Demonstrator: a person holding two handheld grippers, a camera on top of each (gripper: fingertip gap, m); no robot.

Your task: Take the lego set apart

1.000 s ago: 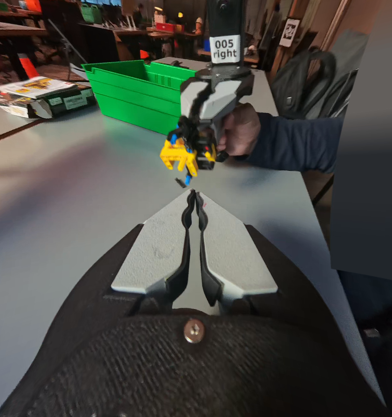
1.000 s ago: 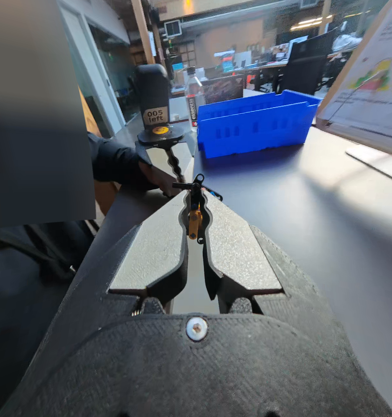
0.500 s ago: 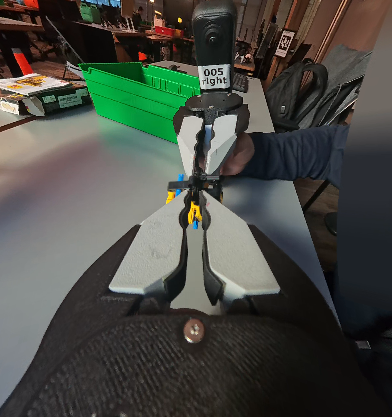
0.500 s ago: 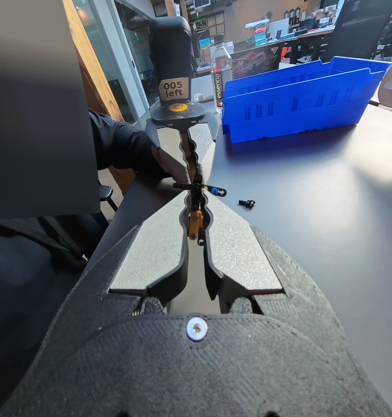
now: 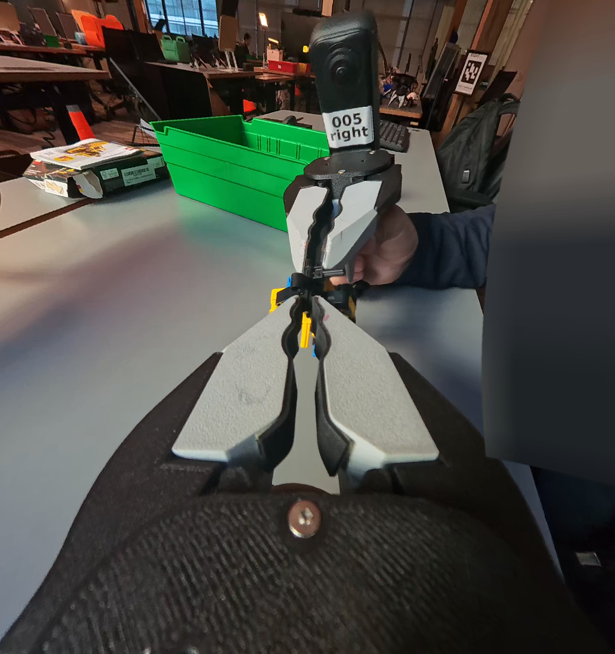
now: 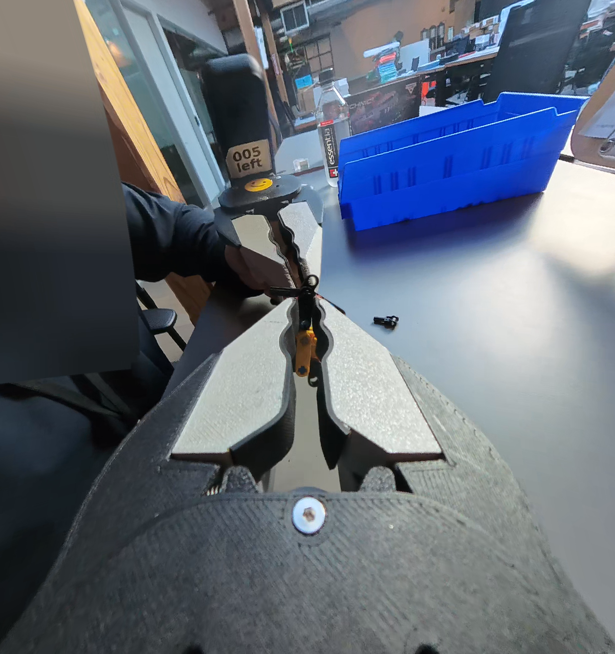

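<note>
The lego set (image 5: 338,300) is a small yellow, black and blue build held in the air between both grippers, just above the grey table (image 5: 122,318). My right gripper (image 6: 306,307) is shut on it, with a yellow piece (image 6: 304,350) showing between its fingers. My left gripper (image 5: 304,306) meets it tip to tip and is shut on a black cross-shaped part at the set's near end. The right gripper also shows in the left wrist view (image 5: 316,269), and the left gripper in the right wrist view (image 6: 299,279). A loose black pin (image 6: 386,320) lies on the table.
A green bin (image 5: 228,170) stands behind the right gripper, and a box with a booklet (image 5: 97,170) lies to its left. A blue bin (image 6: 451,166) and a water bottle (image 6: 331,141) stand beyond the left gripper. A backpack (image 5: 476,152) is at the table's edge. The tips of both grippers are at nearly the same place.
A second ago the grippers were apart, with the set hanging from the right one. They have come together tip to tip and the left has closed on the set's black part.
</note>
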